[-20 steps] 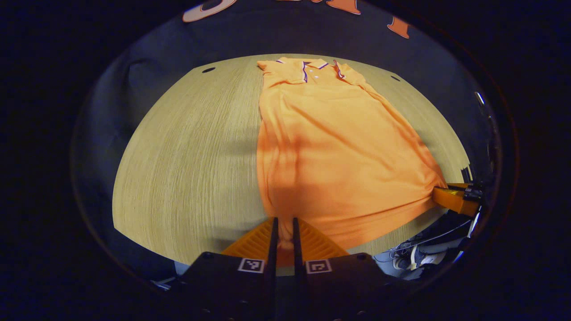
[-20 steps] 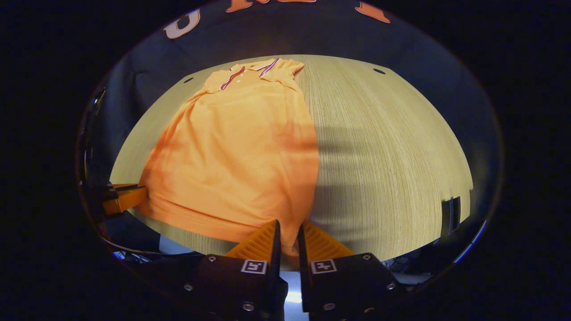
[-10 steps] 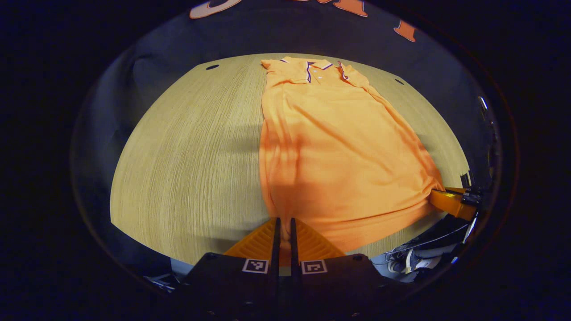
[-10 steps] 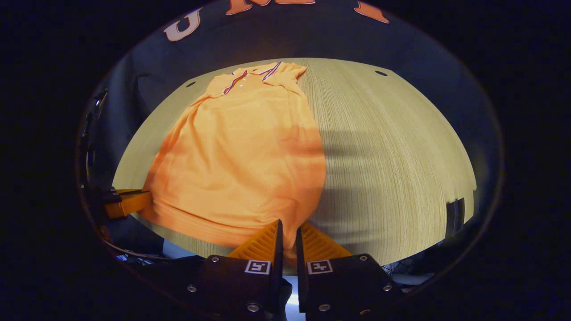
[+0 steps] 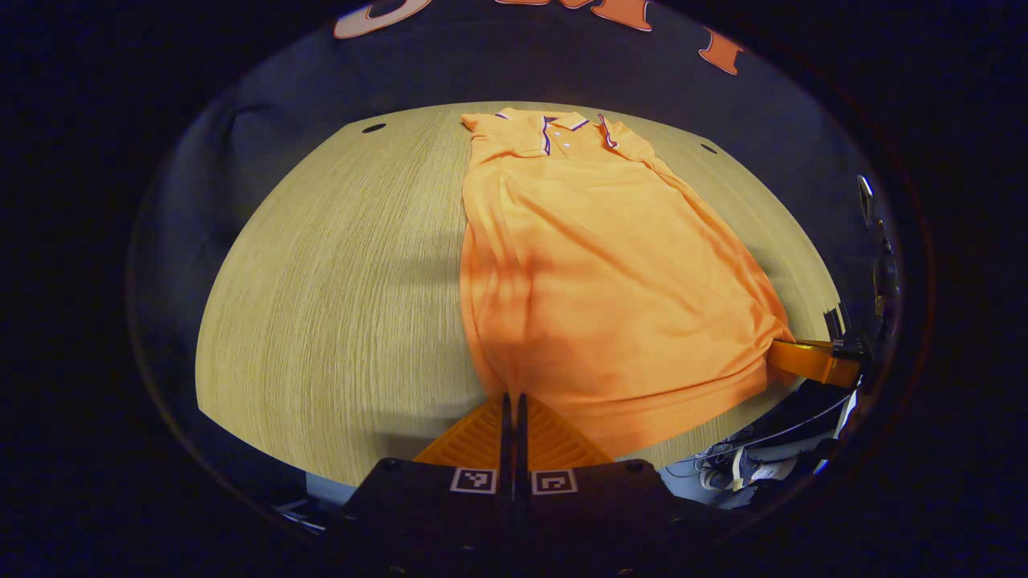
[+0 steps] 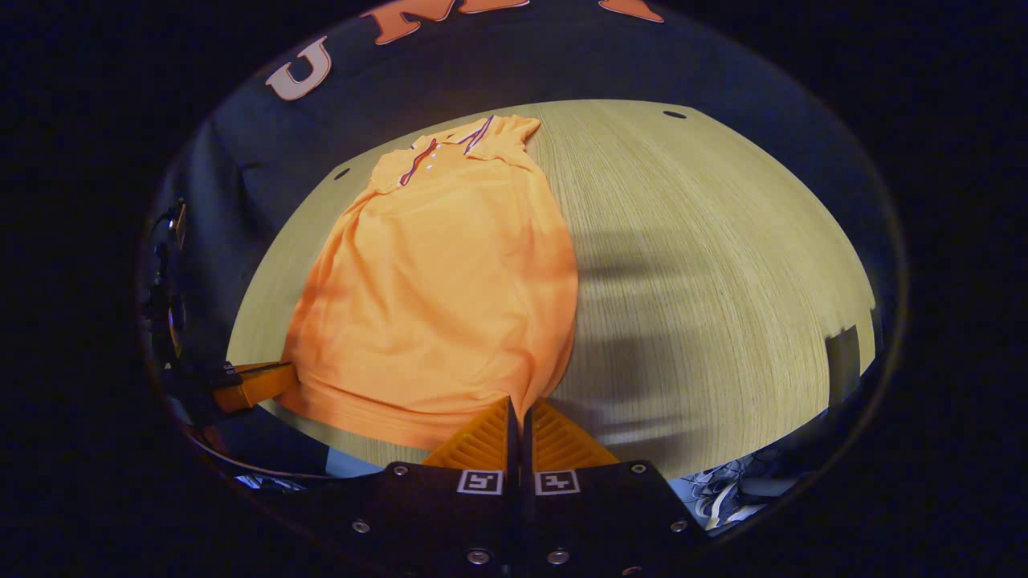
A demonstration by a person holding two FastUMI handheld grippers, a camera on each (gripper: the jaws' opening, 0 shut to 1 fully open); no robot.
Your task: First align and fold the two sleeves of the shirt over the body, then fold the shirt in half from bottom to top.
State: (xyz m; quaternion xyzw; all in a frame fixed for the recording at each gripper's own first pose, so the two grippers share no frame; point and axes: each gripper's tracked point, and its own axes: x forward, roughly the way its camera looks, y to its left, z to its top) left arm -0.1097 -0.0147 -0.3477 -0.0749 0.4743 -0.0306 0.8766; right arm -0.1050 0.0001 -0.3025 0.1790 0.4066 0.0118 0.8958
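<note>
The orange shirt [image 5: 594, 265] lay lengthwise on the wooden surface [image 5: 337, 281], collar at the far end, sleeves folded over the body. The left gripper [image 5: 511, 405] had its fingers closed on the near left hem corner, and the right gripper [image 6: 517, 409] gripped the near right corner likewise.

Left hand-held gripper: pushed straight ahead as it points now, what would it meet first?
The shirt. The left hand-held gripper already pinches its hem, and the cloth stretches ahead toward the collar; how high the gripper sits above the table is unclear.
</note>
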